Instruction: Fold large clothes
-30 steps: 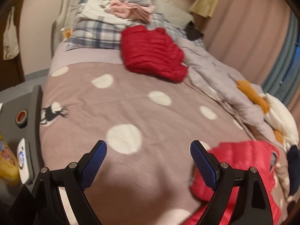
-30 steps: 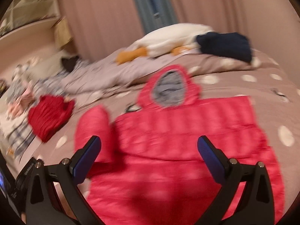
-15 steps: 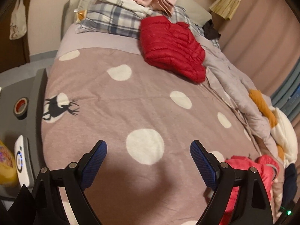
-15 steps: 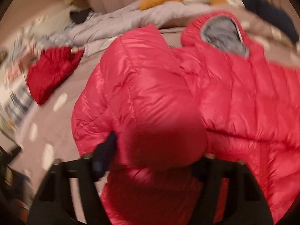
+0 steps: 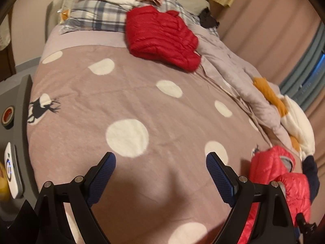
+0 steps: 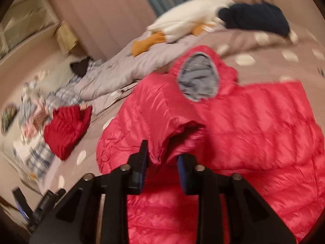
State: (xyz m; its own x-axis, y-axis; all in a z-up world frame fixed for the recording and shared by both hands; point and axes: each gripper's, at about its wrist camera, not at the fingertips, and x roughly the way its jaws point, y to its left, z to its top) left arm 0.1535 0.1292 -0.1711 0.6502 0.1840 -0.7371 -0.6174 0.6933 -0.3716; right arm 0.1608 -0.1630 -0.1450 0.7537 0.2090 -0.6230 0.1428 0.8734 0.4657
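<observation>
Both wrist views look down over the bed (image 5: 85, 93) — sharing the folded red jacket (image 5: 162, 38).

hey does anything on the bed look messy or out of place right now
Mostly ordinary clutter. The pink hooded jacket lies spread out, with its sleeve cuff bunched between the right gripper while the jaws are closing. A grey duvet lies rumpled along the far edge.

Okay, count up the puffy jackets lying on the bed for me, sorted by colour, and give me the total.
Dark red jacket, folded near the pillows: 1
Pink-red jacket, spread out with its sleeve in the closing right gripper: 1
Total: 2
</observation>
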